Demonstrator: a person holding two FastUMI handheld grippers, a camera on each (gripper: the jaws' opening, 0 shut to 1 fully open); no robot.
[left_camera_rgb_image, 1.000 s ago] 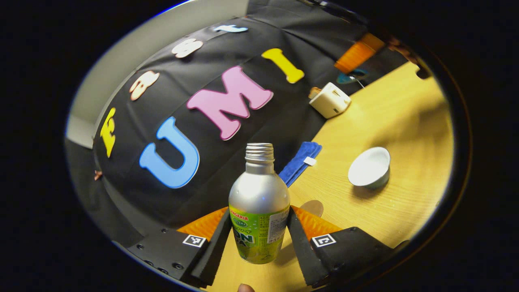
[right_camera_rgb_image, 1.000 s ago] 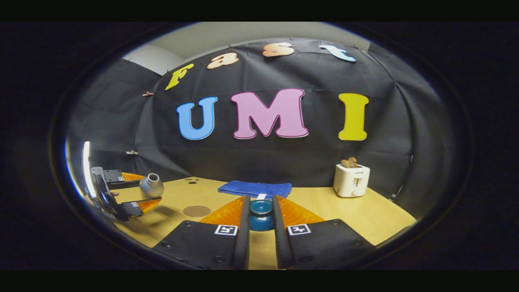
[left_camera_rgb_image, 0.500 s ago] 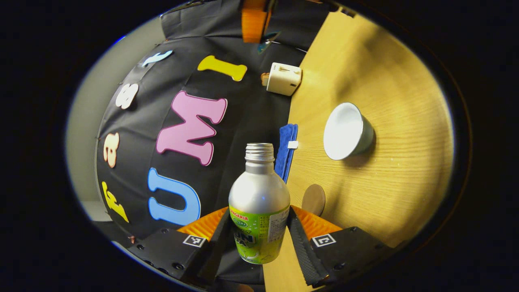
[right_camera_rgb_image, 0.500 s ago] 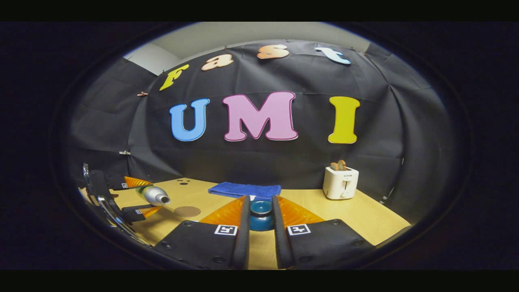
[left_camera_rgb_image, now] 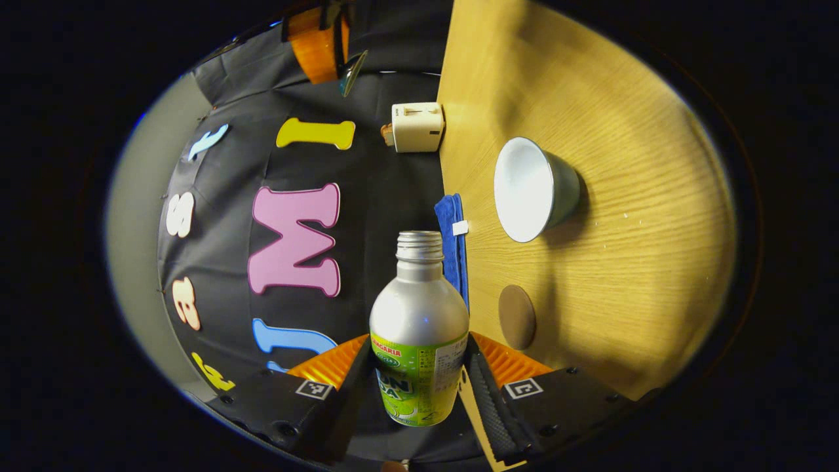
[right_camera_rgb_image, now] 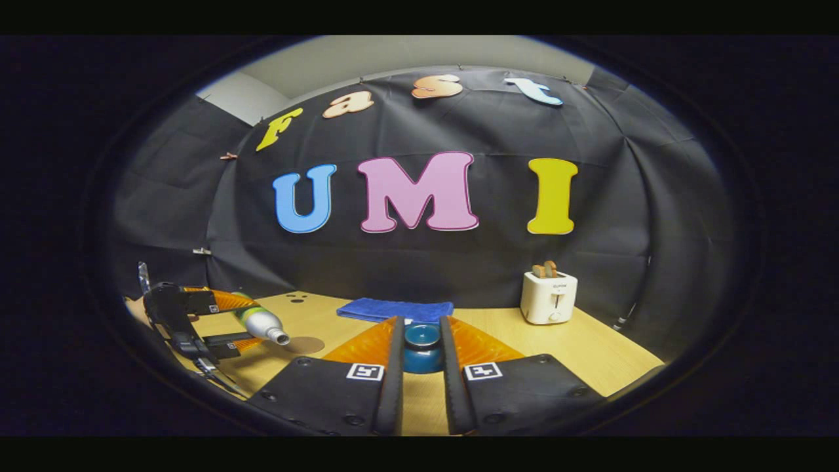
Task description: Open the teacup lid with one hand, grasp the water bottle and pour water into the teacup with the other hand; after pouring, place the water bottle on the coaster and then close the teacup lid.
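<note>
Tipping has gone further over the last second: where the water bottle [left_camera_rgb_image: 419,328] stood nearly upright against the table [left_camera_rgb_image: 629,262] a second ago, the left gripper view now has the tabletop swung almost vertical, and in the right gripper view the bottle lies close to horizontal, neck dipping a little toward the middle. Working left to right in the right gripper view, the left gripper [right_camera_rgb_image: 226,321] hangs at the far left with both fingers pressed on the bottle's sides; just beyond the open neck lies the brown coaster [right_camera_rgb_image: 305,344] on the table, then the blue cloth [right_camera_rgb_image: 393,309] at the back wall, then the right gripper [right_camera_rgb_image: 421,367] pinching the teal teacup lid [right_camera_rgb_image: 421,347] between its fingers, held off the cup, and the toaster [right_camera_rgb_image: 549,298] at the far right. In the left gripper view the white-lined teacup [left_camera_rgb_image: 527,190] stands open, well apart from the bottle's mouth. No water can be seen leaving the neck. My judgement: the pour is being set up, but the mouth must be carried over the cup first, or water will land on the table near the coaster.
</note>
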